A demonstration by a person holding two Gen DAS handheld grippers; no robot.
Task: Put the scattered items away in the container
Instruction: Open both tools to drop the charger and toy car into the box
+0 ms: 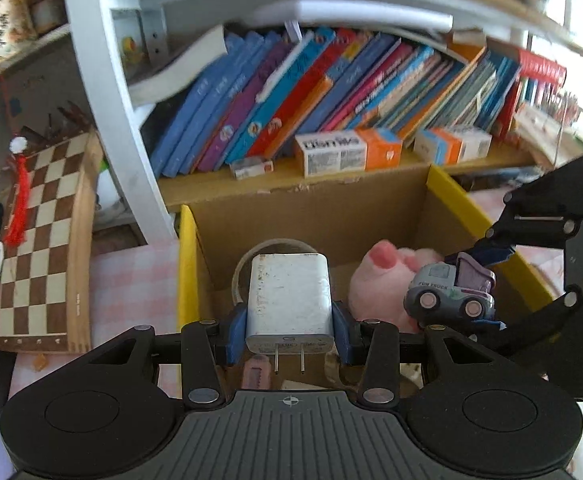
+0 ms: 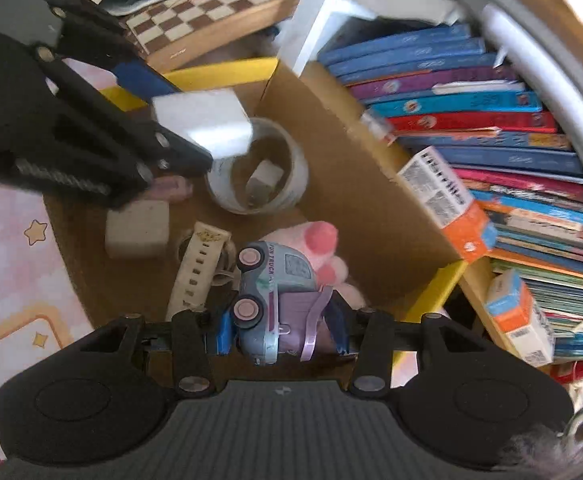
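- The left gripper sits at lower centre of the left wrist view, its blue-padded fingers closed on a white charger plug held upright, the two metal prongs pointing down toward the camera.
- That charger hangs above the open cardboard box, whose yellow-edged flaps run up the middle of the frame; behind the charger a roll of clear tape shows inside the box.
- At centre right of the same view the right gripper holds a grey and purple toy truck marked "FUN TRUCK", just in front of a pink plush toy lying in the box.
- In the right wrist view the right gripper at lower centre has its fingers clamped on the toy truck, nose pointing up the frame, over the box interior.
- Below it on the box floor lie the pink plush toy, a white watch strap, a pale block and the tape roll with a small white cube inside it.
- At upper left of that view the left gripper carries the charger, blurred, above the tape roll.
- Leaning books and small orange-and-white cartons fill the shelf behind the box; a chessboard leans at left.
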